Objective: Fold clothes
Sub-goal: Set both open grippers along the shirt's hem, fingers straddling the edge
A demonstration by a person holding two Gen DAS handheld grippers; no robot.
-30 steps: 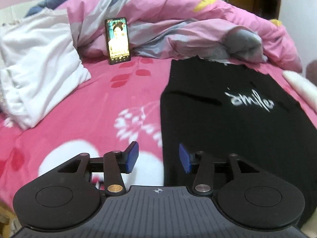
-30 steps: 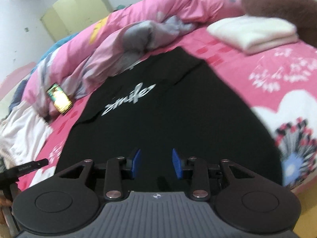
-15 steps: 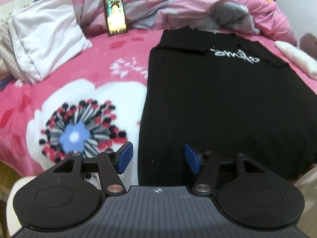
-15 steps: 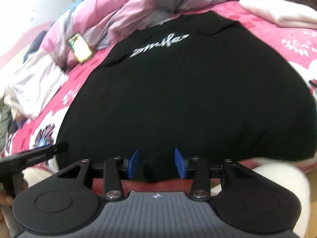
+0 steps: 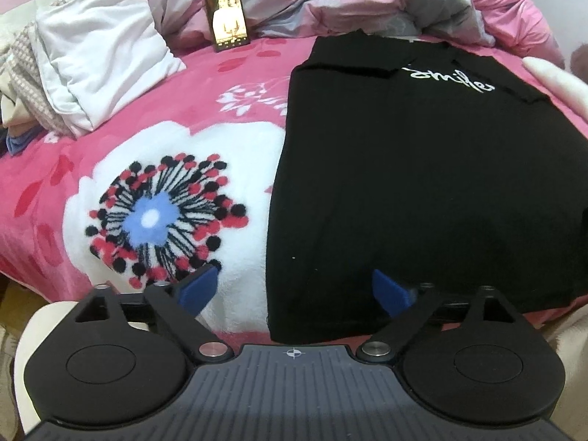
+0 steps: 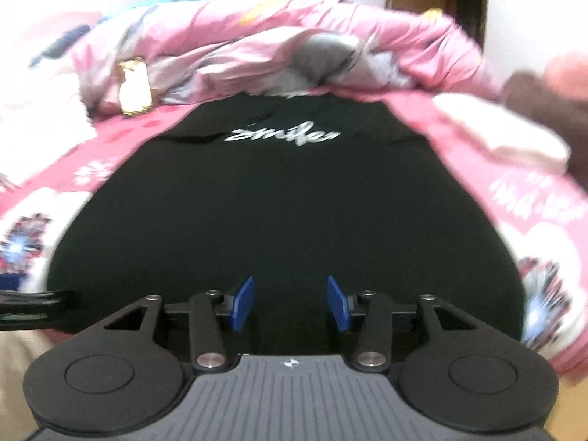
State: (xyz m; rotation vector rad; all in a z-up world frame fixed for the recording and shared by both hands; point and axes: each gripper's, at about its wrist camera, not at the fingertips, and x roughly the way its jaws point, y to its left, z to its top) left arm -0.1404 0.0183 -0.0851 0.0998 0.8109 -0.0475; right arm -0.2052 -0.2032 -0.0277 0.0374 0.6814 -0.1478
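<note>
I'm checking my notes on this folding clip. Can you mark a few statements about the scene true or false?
1. The black shirt lies flat on the pink floral blanket. True.
2. The left gripper is clamped on the shirt's hem. False: its jaws are opening, nothing pinched.
3. A phone leans against the bunched quilt. True.
4. The shirt's lettering is red. False: it is white.

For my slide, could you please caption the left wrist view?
Left gripper, fingers opening, poised at the near corner of a black shirt laid flat on a pink floral blanket.
</note>
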